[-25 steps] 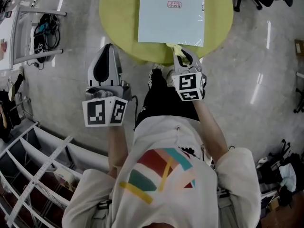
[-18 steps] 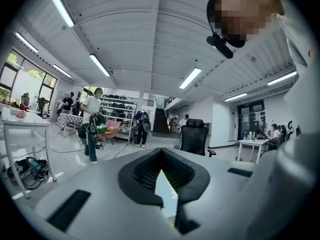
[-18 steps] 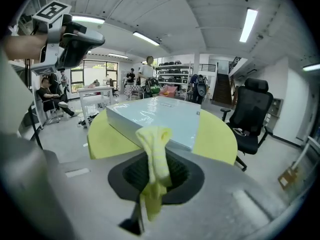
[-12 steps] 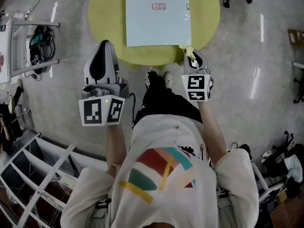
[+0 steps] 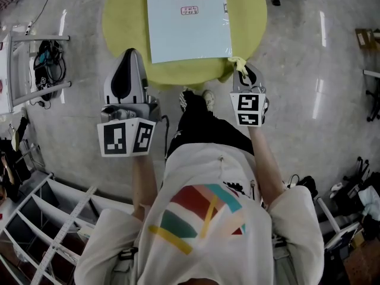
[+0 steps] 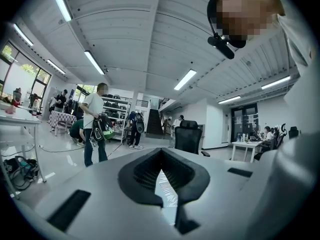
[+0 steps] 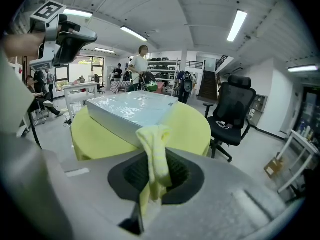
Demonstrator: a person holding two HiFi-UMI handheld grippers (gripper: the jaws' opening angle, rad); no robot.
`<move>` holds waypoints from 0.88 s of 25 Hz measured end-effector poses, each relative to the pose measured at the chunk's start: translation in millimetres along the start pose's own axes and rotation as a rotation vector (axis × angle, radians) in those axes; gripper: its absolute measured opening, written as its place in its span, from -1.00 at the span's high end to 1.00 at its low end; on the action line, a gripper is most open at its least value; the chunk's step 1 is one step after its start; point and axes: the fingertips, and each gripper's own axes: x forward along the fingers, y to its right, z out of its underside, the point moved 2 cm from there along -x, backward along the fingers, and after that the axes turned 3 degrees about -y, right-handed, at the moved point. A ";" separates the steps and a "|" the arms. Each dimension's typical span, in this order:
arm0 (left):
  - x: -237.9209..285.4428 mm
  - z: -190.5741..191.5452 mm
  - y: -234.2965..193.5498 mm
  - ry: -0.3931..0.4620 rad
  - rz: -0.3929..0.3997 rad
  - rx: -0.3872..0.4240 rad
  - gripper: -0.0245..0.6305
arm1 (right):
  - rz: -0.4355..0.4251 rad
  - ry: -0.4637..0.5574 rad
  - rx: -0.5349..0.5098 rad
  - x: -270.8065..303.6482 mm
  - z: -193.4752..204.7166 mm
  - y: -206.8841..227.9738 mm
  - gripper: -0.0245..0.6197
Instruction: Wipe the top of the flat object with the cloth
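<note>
The right gripper has its jaws clamped on a pale yellow striped cloth, which stands out of them in a loose, bunched fold. It hangs just off the near right corner of the box and appears not to touch it. That box, a flat pale blue one wrapped in shiny clear film, lies in the middle of a round yellow-green table, its long sides running away from the person. The left gripper hovers off the box's near left corner, over the table's edge, its jaws closed tip to tip with nothing between them.

The wipe itself looks not yet begun. To do it well, the cloth should probably go down onto the box's top at the near right corner, so the free fold, not the jaw tips, meets the film. Long, overlapping strokes along the box's length should cover the whole top. The film looks slippery and the box may slide, so a light press from the empty left gripper on the near left corner could steady it.
</note>
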 end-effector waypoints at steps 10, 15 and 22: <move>14.7 -40.9 8.8 0.107 -0.001 -0.075 0.88 | 0.052 0.041 0.184 -35.0 -73.2 12.1 0.84; 20.9 -94.0 40.5 0.180 0.067 -0.024 0.88 | 0.119 0.260 0.113 -67.4 -181.1 35.7 0.84; -4.8 -145.1 82.7 0.266 0.089 0.126 0.88 | 0.108 0.535 0.033 -145.8 -276.6 24.0 0.84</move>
